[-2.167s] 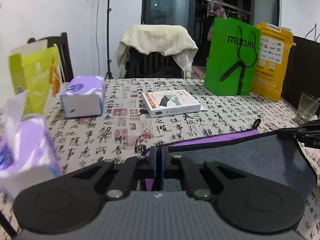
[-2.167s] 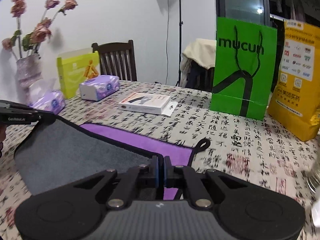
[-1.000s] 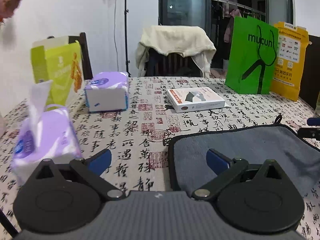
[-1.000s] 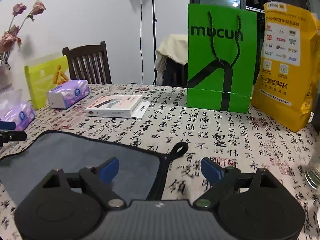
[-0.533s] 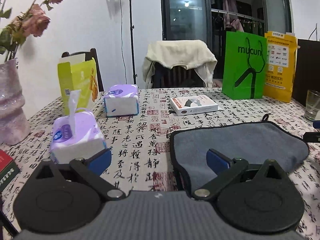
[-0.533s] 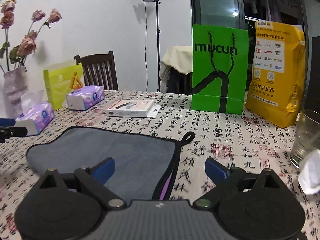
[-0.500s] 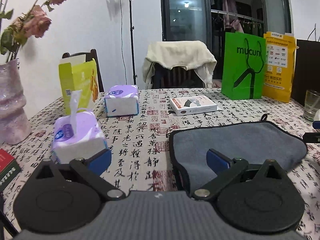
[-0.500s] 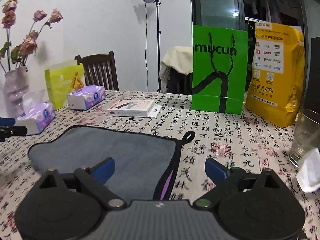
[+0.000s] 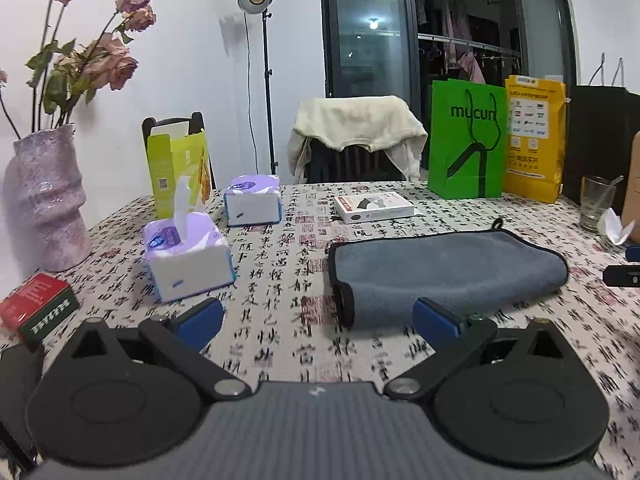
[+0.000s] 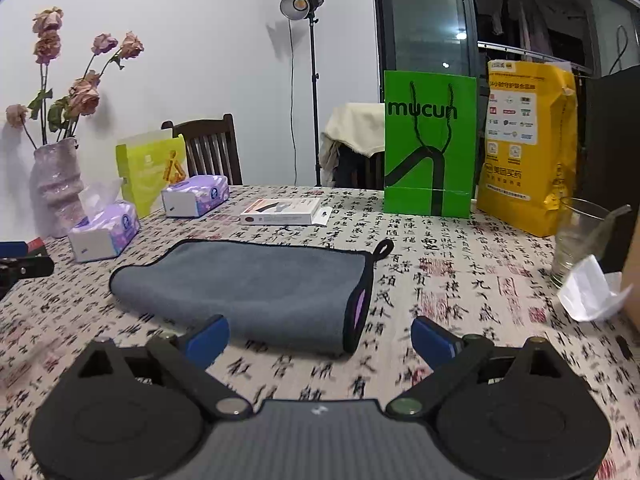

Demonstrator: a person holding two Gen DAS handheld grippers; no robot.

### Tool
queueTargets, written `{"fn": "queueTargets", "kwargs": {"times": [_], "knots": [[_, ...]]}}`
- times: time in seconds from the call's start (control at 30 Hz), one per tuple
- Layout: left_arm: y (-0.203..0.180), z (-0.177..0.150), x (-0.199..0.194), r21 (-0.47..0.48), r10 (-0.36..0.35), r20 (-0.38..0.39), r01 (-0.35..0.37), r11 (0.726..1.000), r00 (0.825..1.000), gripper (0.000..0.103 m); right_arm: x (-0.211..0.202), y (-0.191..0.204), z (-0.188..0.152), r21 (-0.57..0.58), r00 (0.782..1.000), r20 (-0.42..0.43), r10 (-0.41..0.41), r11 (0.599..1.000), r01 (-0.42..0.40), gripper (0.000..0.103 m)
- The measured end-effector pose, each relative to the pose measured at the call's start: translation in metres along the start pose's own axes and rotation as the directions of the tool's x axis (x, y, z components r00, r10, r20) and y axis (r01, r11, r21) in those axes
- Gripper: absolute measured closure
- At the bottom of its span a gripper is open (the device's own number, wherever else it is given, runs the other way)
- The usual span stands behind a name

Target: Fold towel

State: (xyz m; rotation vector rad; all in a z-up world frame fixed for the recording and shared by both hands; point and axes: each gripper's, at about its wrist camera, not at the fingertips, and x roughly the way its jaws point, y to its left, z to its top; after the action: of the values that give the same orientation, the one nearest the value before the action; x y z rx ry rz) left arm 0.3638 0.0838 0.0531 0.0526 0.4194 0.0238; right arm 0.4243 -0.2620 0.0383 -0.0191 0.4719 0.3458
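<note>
Hovering above the patterned surface (image 9: pixel 276 344), the left claw (image 9: pixel 318 320) has its blue-tipped fingers (image 9: pixel 200 318) spread wide and grips nothing. Just ahead of it and a little to its right lies the towel (image 9: pixel 444 268), folded over with the grey side up, black-edged, flat on the surface and touching neither finger. Ahead to the left of this claw stands an open tissue pack (image 9: pixel 186 256) with a sheet sticking up; nearer and further left sits a red box (image 9: pixel 36 304). Beyond the pack are a second tissue pack (image 9: pixel 252 200), a yellow-green box (image 9: pixel 180 168) and a vase (image 9: pixel 44 200) of dried roses. Past the towel lies a white box (image 9: pixel 374 208), then a green bag (image 9: pixel 466 140) and a yellow bag (image 9: pixel 534 144).

The right claw (image 10: pixel 320 338) is likewise spread apart and empty, held over the surface (image 10: pixel 440 280). The towel (image 10: pixel 248 284) lies just ahead of it, slightly to its left, with a strip of purple lining showing at the folded end and a black hanging loop (image 10: pixel 382 248) at the far corner. To this claw's right, further off, stand a drinking glass (image 10: pixel 576 236) and a crumpled white tissue (image 10: pixel 592 292) beside it. The left claw's tip (image 10: pixel 24 268) shows at the far left edge.
</note>
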Motion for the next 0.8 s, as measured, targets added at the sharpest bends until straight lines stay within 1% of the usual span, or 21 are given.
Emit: {"fn": "queueTargets", "kwargs": {"times": [0.2,0.3,0.5,0.8], "knots": [[-0.004,-0.016,-0.034,0.012,-0.011,0.020,0.011,1.000,1.000,0.000,-0.032,0.012,-0.017,0.015,1.000,0.020,-0.020,1.000,0.020,0.003],[-0.006,-0.024,-0.050,0.009,-0.014,0.031,0.014,1.000,0.999,0.000,-0.047,0.020,-0.024,0.015,0.999,0.038,-0.024,1.000,0.023,0.000],[-0.013,-0.041,-0.081,-0.013,-0.022,0.060,0.023,1.000,0.998,0.000,-0.076,0.036,-0.039,-0.006,0.998,0.055,-0.021,1.000,0.022,0.000],[-0.022,-0.071,-0.127,-0.011,-0.039,0.089,0.040,0.999,0.995,0.000,-0.121,0.057,-0.068,-0.014,0.997,0.078,-0.016,1.000,0.017,0.000]]}}
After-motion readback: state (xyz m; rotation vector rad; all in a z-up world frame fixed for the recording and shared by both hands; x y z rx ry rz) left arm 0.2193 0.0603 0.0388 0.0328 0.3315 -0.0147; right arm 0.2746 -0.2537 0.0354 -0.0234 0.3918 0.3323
